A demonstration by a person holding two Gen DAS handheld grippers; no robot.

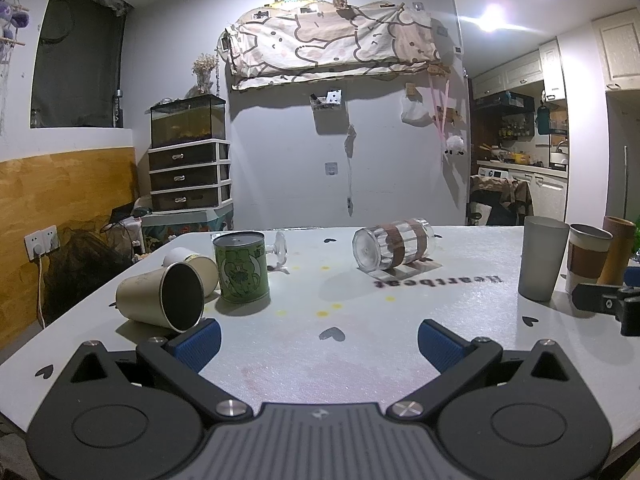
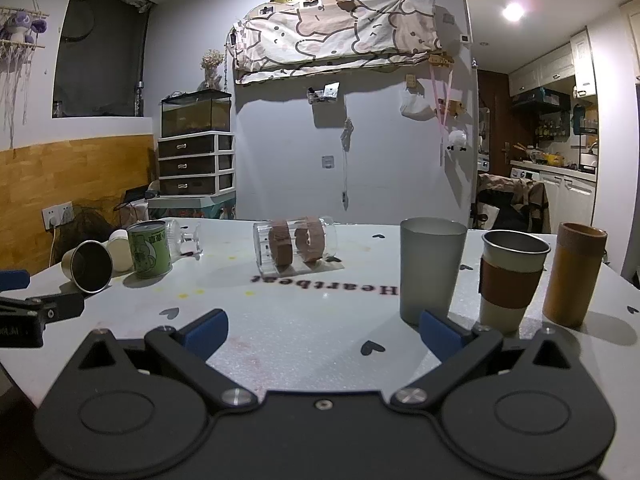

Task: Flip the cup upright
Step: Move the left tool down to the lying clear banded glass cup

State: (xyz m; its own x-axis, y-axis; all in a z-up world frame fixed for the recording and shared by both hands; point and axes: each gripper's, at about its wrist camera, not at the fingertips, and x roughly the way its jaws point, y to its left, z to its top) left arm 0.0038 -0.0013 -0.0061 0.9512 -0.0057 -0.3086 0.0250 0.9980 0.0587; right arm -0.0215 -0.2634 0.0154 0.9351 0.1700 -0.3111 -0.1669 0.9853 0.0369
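A clear glass cup with brown bands [image 1: 394,245] [image 2: 295,245] lies on its side mid-table. A beige metal cup [image 1: 162,297] [image 2: 88,266] lies on its side at the left, mouth toward me, with a white cup [image 1: 191,261] [image 2: 120,254] lying behind it. A stemmed glass [image 1: 280,249] [image 2: 184,236] lies behind the green can. My left gripper [image 1: 319,338] is open and empty, its left finger close to the beige cup. My right gripper [image 2: 323,330] is open and empty, just before the grey tumbler.
A green can [image 1: 241,266] [image 2: 150,254] stands upright. A grey tumbler [image 2: 431,270] [image 1: 542,258], a sleeved cup [image 2: 510,280] [image 1: 588,258] and a brown cylinder cup [image 2: 574,274] [image 1: 618,250] stand upright at the right. The white table [image 2: 320,300] carries printed hearts.
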